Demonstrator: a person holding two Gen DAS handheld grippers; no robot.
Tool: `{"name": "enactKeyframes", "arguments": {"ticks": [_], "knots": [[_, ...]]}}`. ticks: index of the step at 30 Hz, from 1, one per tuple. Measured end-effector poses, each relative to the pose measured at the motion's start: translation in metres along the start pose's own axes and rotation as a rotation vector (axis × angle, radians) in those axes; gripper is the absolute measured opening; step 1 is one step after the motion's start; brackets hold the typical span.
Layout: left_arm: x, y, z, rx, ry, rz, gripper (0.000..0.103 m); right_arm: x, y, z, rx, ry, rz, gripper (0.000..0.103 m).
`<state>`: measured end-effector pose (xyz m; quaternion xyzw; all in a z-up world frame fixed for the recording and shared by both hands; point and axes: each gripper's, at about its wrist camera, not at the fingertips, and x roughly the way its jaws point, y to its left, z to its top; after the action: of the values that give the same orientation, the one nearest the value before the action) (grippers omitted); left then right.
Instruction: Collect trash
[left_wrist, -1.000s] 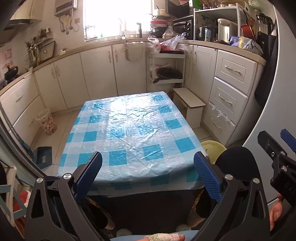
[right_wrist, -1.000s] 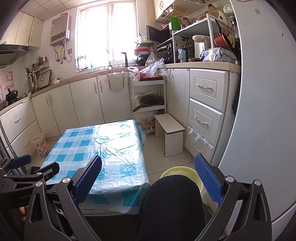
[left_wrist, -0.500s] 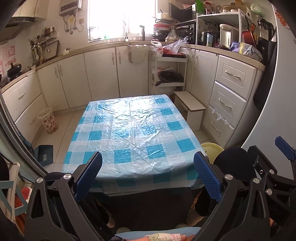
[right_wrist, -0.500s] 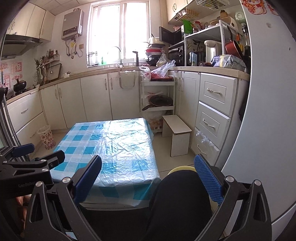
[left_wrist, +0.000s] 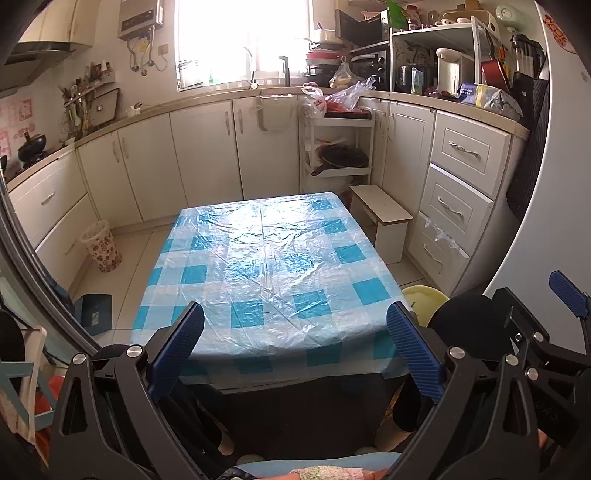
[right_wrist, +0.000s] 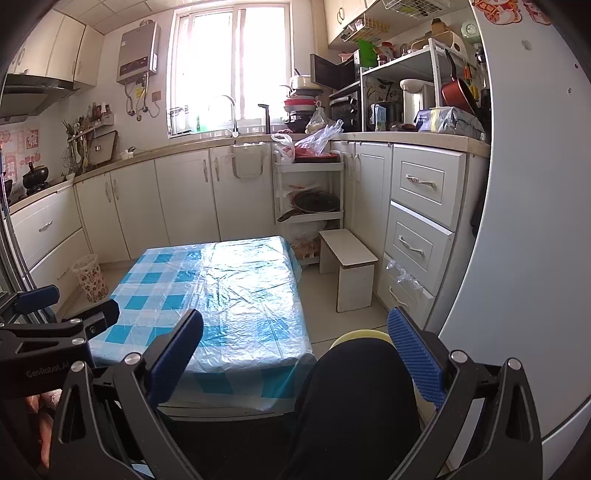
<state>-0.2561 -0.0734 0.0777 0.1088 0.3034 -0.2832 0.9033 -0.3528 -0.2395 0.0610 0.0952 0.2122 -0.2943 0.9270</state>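
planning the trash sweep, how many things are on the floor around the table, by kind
patterned wastebasket: 1
white stool: 1
yellow basin: 1
dark flat box: 1
total: 4

bench (left_wrist: 273, 258): blue-check plastic cover, wrinkled | floor (left_wrist: 122, 266): floral bin (left_wrist: 101, 246), stool (left_wrist: 384, 221), yellow basin (left_wrist: 424, 297) beside bench

Both tools are held level, side by side, pointing forward. The left tool (left_wrist: 294, 343) has its blue pads spread wide with nothing between them; the right tool (right_wrist: 295, 352) likewise gapes wide and bare
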Motion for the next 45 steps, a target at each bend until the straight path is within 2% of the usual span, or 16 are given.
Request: {"name": "enactKeyframes", "arguments": {"ticks": [45], "knots": [[0.005, 0.011, -0.006, -0.025, 0.003, 0.021, 0.095, 0.007, 0.005, -0.01, -0.027, 0.04, 0.011, 0.096]]}}
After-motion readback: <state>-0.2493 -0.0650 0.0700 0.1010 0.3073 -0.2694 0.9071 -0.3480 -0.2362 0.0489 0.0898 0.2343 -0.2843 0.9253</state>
